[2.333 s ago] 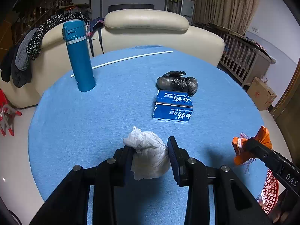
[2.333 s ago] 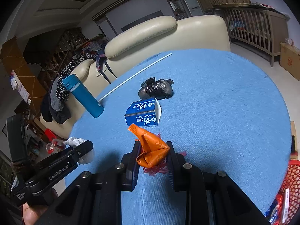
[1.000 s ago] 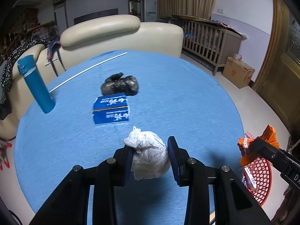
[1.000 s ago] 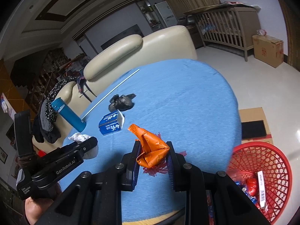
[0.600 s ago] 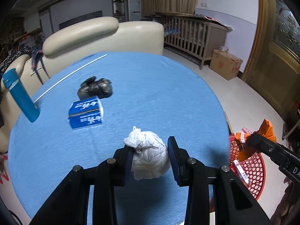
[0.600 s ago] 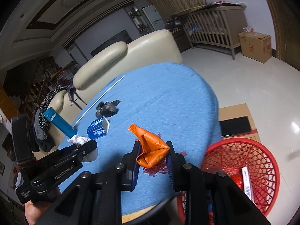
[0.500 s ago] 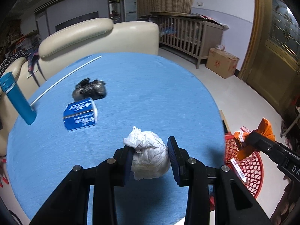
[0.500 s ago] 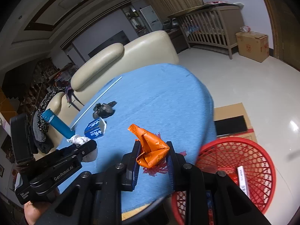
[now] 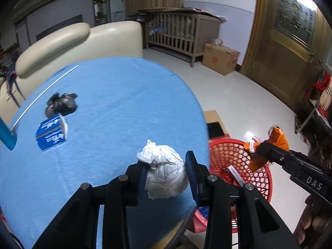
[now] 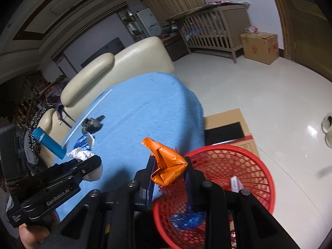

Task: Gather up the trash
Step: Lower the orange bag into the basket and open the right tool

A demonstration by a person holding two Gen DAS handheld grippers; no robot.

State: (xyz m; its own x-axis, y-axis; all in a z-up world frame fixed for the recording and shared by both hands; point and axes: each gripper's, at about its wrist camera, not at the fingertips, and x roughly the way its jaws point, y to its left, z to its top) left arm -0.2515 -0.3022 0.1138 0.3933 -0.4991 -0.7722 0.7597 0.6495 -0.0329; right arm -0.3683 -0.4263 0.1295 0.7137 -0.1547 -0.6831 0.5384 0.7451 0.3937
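1. Our left gripper (image 9: pixel 166 172) has its fingers (image 9: pixel 140 176) closed tight on a crumpled white paper wad (image 9: pixel 164 174), held just above the near edge of the counter (image 9: pixel 124 103).
2. Our right gripper (image 10: pixel 169 176) has its fingers (image 10: pixel 150 174) clamped on a folded orange wrapper (image 10: pixel 166 164) with a bit of red netting hanging under it.
3. From the right wrist view, the wrapper hangs at the rim of the red basket (image 10: pixel 259 178), which stands on the floor just beside the counter's edge.
4. Inside the basket we see a blue crumpled piece (image 10: pixel 186 221) and a white strip (image 10: pixel 235 183).
5. From the left wrist view, the right gripper holds the wrapper over the far side of the basket.
6. On the blue counter, well apart from both grippers, we see a blue box (image 9: pixel 51 133), a black plastic bag (image 9: pixel 62 104) touching its far end, a thin white rod (image 9: pixel 43 94) and a blue bottle (image 10: pixel 50 140).
7. A flattened cardboard sheet (image 10: pixel 226 120) lies on the floor beside the basket.
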